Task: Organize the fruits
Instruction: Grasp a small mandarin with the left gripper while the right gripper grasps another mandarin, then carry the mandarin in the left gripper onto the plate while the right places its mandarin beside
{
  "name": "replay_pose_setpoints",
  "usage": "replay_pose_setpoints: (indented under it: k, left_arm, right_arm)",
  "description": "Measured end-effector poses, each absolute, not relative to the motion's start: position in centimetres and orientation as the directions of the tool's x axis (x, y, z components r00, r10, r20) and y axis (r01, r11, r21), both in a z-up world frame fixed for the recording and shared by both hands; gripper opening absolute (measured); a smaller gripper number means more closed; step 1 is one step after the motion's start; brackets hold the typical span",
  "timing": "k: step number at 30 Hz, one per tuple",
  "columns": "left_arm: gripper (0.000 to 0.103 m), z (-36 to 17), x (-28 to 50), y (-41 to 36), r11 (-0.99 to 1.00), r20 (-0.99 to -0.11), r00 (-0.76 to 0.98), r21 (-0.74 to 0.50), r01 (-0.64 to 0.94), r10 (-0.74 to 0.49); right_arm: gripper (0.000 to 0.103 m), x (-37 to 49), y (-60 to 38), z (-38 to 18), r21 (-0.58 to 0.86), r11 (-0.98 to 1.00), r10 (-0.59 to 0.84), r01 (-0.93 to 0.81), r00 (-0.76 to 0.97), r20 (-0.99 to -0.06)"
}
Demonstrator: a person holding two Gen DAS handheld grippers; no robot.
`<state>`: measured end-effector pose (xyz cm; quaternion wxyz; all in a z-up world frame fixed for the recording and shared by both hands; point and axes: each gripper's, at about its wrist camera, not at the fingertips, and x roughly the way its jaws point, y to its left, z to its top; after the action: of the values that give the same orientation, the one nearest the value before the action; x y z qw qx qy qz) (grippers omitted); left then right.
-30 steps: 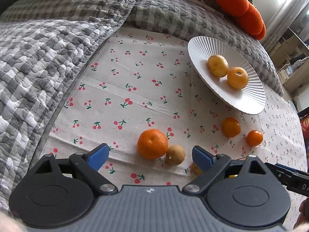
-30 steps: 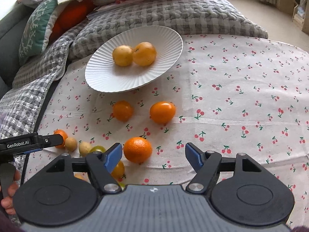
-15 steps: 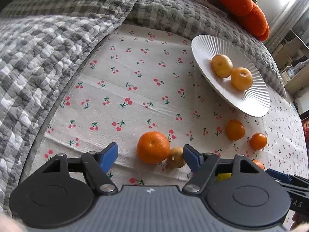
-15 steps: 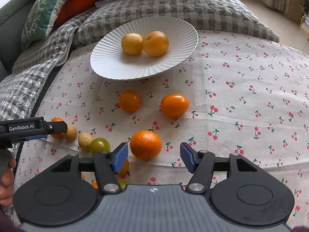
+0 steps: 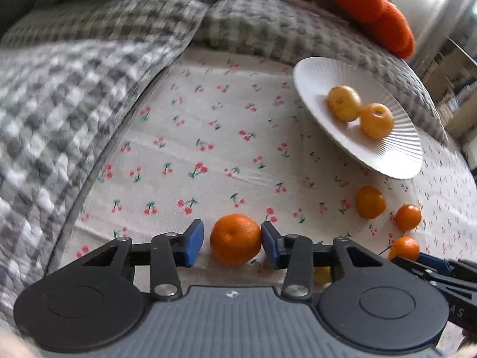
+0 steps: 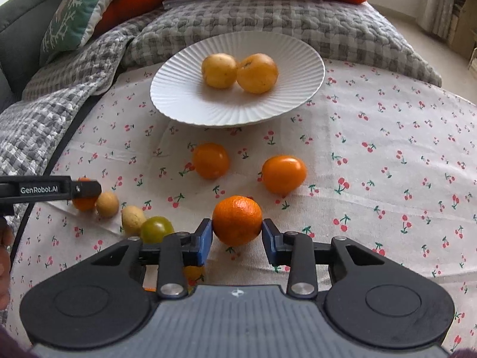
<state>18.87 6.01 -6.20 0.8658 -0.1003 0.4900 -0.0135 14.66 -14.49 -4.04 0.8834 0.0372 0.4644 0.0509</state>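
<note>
Right gripper (image 6: 237, 238) pinches a mandarin (image 6: 237, 220), jaws just closing. Left gripper (image 5: 232, 246), closing too, brackets another orange (image 5: 235, 238); only its three-o'clock pad touches.

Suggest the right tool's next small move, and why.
Probably a short straight lift. The right tool has just been closing its jaws, and both blue pads touch the orange between them on the cloth, so the grip looks set. The plate beyond holds only two yellow fruits, so there's room.
</note>
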Motion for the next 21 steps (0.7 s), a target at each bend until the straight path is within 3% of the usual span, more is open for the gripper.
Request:
replay_pose_setpoints:
  k: [3,9,21]
  left_arm:
    - [0.038,-6.67,19.14,6.63,0.967,-0.849,0.507,-0.234,-0.100,-0.153]
    - [0.032,-6.75,19.22,6.22,0.972,-0.848,0.511,-0.216,-0.091,-0.141]
    - [0.030,-5.94,19.05,6.12,0.976,-0.834,0.539,-0.195,-0.091,-0.116]
  right_arm:
    - [0.032,14.69,-14.46,-3.81,0.127,0.990,0.140,-0.063,0.569,-0.810]
    - [0.032,14.63,-14.28,-3.66,0.130,0.989,0.145,-0.067,0.577,-0.804]
    - [0.032,14.57,-14.23,-3.48,0.137,0.988,0.153,-0.072,0.585,-0.796]
